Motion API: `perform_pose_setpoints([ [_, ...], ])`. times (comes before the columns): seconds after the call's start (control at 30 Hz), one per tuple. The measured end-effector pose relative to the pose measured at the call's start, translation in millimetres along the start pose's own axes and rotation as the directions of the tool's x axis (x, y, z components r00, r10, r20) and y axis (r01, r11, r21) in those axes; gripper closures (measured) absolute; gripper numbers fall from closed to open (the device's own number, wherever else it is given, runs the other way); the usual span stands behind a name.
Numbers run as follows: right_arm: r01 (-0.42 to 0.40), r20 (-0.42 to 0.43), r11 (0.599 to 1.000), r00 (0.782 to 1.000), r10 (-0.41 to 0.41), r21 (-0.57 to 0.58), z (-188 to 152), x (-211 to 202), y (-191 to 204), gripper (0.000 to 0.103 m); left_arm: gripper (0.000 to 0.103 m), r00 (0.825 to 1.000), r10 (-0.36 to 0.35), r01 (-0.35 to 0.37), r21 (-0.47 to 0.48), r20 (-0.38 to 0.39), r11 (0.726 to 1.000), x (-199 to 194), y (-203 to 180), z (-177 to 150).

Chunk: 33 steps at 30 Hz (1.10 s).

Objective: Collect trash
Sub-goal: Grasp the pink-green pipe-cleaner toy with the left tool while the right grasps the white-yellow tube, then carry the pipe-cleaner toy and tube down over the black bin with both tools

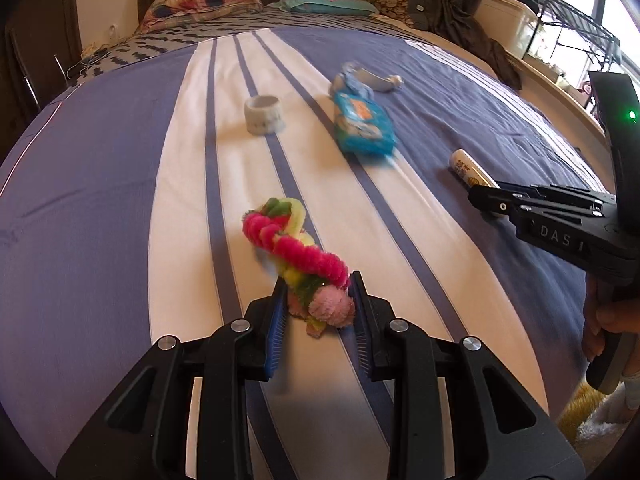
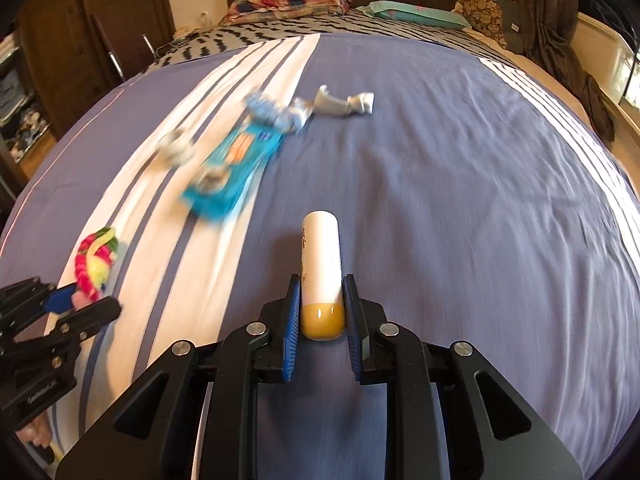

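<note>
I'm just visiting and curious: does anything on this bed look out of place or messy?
Yes. Litter lies scattered on the striped bedspread: a blue snack wrapper, a small white ring and crumpled scraps. The left gripper holds a fuzzy pink and yellow twist; the right gripper holds a white tube.

Daylight flooded in from a window (image 1: 580, 32) at far right, blowing out the panes and leaving the wardrobe (image 2: 48, 60) at far left dim. Both fisheye views bulged the striped bedspread (image 1: 100, 200) into a dome, with dark vignetting at the corners. Motion blur smeared the blue packet (image 2: 232, 168) and nearby litter, while the near gripper fingers (image 2: 292, 320) stayed sharp.
</note>
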State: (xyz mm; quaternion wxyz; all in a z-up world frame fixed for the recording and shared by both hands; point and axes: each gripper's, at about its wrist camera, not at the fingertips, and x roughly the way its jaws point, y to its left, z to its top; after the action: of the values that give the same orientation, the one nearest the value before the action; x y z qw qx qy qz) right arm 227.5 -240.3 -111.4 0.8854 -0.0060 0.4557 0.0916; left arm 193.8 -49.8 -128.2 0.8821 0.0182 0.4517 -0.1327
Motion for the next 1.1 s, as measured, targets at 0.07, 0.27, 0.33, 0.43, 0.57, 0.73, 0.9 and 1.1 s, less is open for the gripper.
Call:
perform_pose_setpoints([
  [0.07,-0.007,0.008,1.0,1.0,0.007,0.0,-17.4,-14.9,3.9,0.081,0.075,1.0,-0.019,0.019,-0.009,0.005,1.0,-11.9,-5.3,-13.5],
  [0.27,-0.048,0.026,0.999,0.999,0.047,0.023,-69.9,-59.0,15.8,0.081,0.075,0.999,-0.045,0.045,-0.005,0.024,0.999,-45.8,-25.3,-50.4],
  [0.33,-0.06,0.034,0.998,0.998,0.059,0.026,-89.7,-74.7,21.4,0.081,0.075,0.998,-0.052,0.052,-0.002,0.035,0.999,-58.5,-31.7,-63.5],
  [0.43,-0.082,0.044,0.996,0.996,0.081,0.027,-116.7,-95.3,28.1,0.081,0.075,0.996,-0.067,0.067,0.002,0.056,0.998,-79.4,-40.7,-85.3],
  [0.57,-0.104,0.056,0.994,0.993,0.101,0.04,-149.5,-119.1,29.0,0.081,0.075,0.994,-0.091,0.091,0.01,0.065,0.996,-101.4,-49.7,-117.0],
  [0.73,-0.121,0.05,0.992,0.992,0.119,0.041,-191.0,-140.0,31.6,0.081,0.075,0.991,-0.125,0.125,0.002,0.05,0.992,-115.7,-58.1,-160.2],
  [0.9,-0.161,0.01,0.985,0.987,0.161,0.066,-228.8,-141.3,35.8,0.081,0.075,0.989,-0.15,0.15,-0.01,-0.015,0.989,-108.2,-68.5,-201.7],
  [1.1,-0.159,-0.09,0.984,0.982,0.166,0.077,-264.9,-115.1,43.6,0.081,0.075,0.978,-0.153,0.148,-0.044,-0.141,0.988,-74.3,-70.8,-243.5],
])
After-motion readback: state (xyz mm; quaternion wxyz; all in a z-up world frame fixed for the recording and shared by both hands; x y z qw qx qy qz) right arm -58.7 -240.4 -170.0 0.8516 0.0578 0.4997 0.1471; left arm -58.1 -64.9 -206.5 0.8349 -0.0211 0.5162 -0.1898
